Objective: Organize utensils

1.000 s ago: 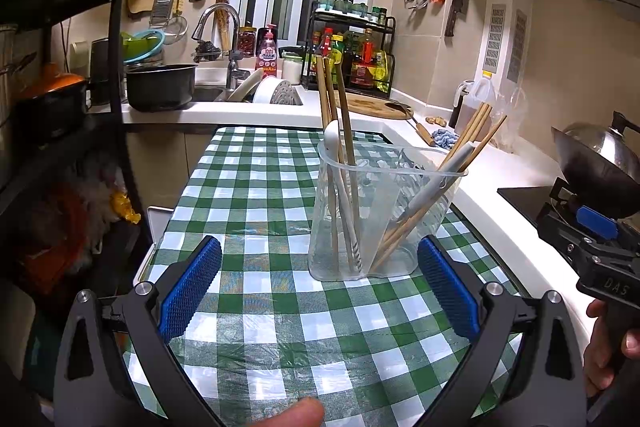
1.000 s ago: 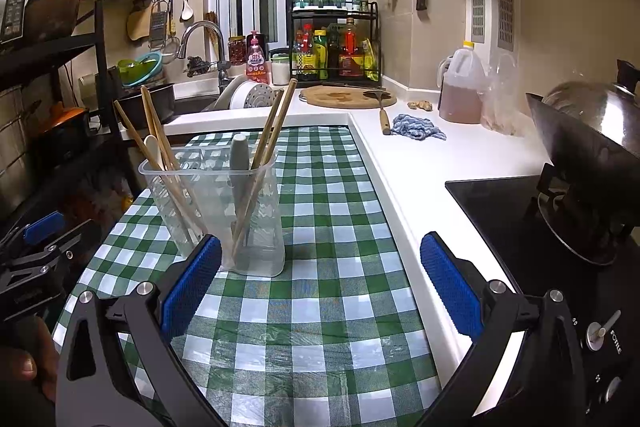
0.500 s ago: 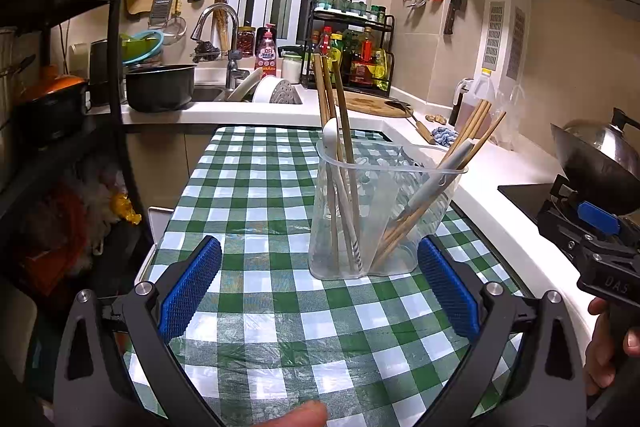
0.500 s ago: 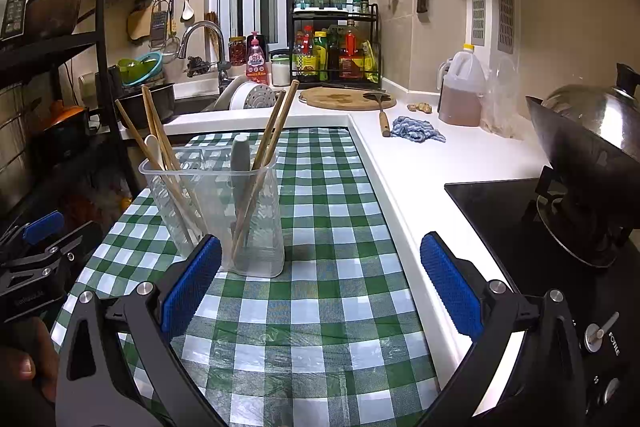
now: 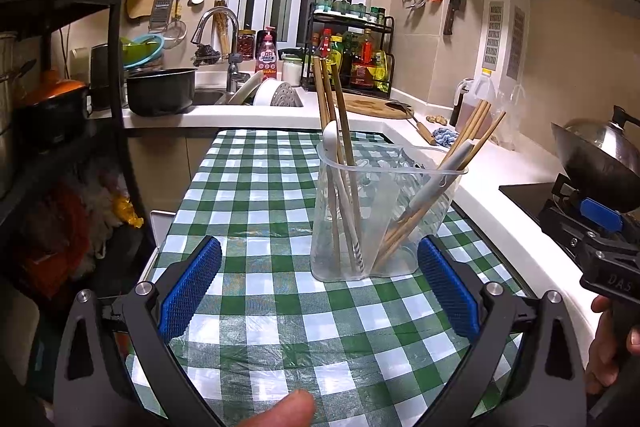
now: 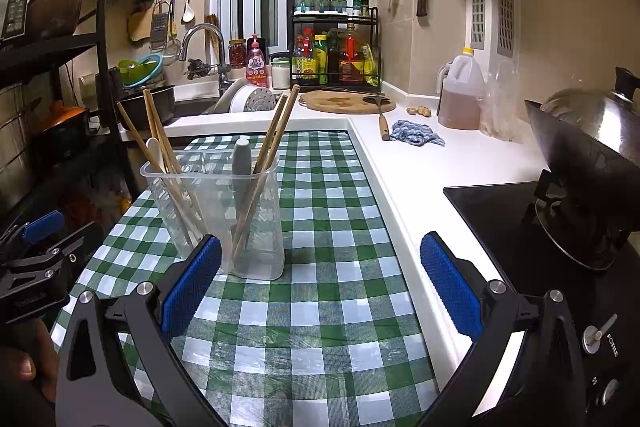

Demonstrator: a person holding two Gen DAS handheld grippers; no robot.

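Both grippers, left gripper point(image 5: 319, 281) and right gripper point(image 6: 320, 281), gape wide and empty near the clear holder point(image 5: 382, 211); chopsticks point(image 6: 276, 143) and spoons point(image 5: 332, 141) stand sorted inside, fitting finished or mid-sort.

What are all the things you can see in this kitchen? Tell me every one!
holder: one, clear plastic, on the checked cloth
chopsticks: several, wooden, standing in the holder
spoon: one, white, in the holder
grey tool: one, in the holder
cloth: one, green and white checks, on the table
oil jug: one, brown inside, on the white counter
rag: one, blue, on the counter
chopping board: one, round, wooden, by the bottle rack
wok: one, dark with a metal lid, on the stove
tap: one, silver, over the sink
left gripper: blue pads, open, empty
right gripper: blue pads, open, empty
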